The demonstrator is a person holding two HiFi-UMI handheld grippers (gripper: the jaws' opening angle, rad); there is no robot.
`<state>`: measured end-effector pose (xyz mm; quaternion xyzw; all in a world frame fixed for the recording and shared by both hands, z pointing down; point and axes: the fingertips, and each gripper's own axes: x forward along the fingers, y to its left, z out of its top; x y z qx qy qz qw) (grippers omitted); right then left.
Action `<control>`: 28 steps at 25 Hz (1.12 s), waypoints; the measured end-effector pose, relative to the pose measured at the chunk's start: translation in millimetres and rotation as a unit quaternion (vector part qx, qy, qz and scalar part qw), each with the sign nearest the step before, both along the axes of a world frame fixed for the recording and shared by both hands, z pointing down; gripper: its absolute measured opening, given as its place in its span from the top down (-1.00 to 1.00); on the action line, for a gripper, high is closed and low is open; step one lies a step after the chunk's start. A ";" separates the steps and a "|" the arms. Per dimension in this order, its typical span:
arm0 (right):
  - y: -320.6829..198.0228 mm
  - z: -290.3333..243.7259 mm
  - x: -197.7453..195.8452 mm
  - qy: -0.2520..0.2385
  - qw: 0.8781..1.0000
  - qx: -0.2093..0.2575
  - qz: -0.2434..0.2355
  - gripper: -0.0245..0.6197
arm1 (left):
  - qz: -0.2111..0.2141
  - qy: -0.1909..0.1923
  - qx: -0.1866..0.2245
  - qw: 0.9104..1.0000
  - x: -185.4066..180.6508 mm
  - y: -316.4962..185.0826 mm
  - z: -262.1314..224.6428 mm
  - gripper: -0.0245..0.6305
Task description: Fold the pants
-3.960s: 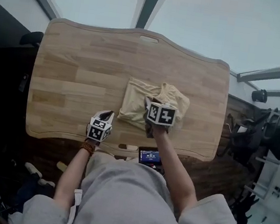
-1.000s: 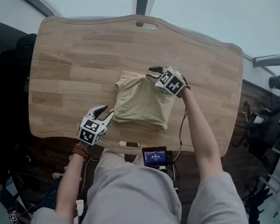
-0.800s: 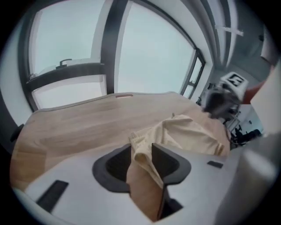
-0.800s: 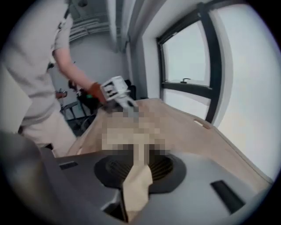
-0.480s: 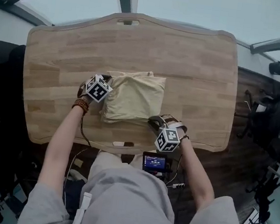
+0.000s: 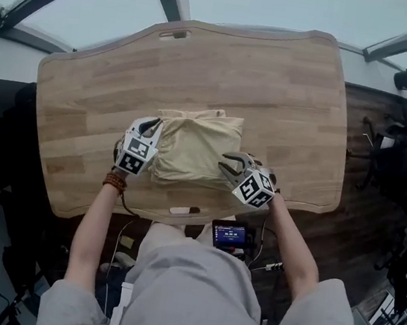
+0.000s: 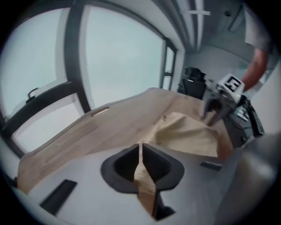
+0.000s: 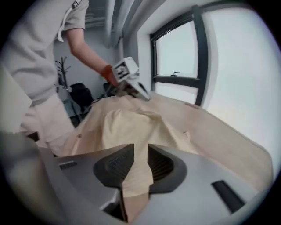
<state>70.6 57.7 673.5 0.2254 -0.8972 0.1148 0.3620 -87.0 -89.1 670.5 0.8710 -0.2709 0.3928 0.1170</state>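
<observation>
Looks like an office or lab room: wooden table (image 6: 202,68) under the jaws, tall dark-framed windows (image 7: 118,57) beyond them, black office chairs (image 7: 193,80) off to the side, small lit screen (image 6: 229,235) behind them at the table's near edge.

One worktop (image 6: 288,95) is counted. Two slots are counted in it: one slot at the far edge (image 6: 173,34) and one slot at the near edge (image 6: 184,210). One pair of pants (image 6: 194,149) is counted, lying as one folded bundle. Two grippers are counted: the left gripper (image 6: 151,124) and the right gripper (image 6: 226,163). One marker cube is carried by each, so two are counted: the left cube (image 6: 135,157) and the right cube (image 6: 254,189). Two fingers (image 7: 125,169) are seen on each gripper, four in all. One person (image 6: 199,300) is counted. One bracelet (image 6: 114,181) is seen on the left wrist. One small device with a lit screen (image 6: 229,235) is counted.
</observation>
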 end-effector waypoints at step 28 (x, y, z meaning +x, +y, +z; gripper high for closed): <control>-17.3 -179.6 10.5 -0.181 0.954 0.123 0.207 0.91 | -0.226 0.188 0.180 0.939 3.4 116.7 -197.4 0.87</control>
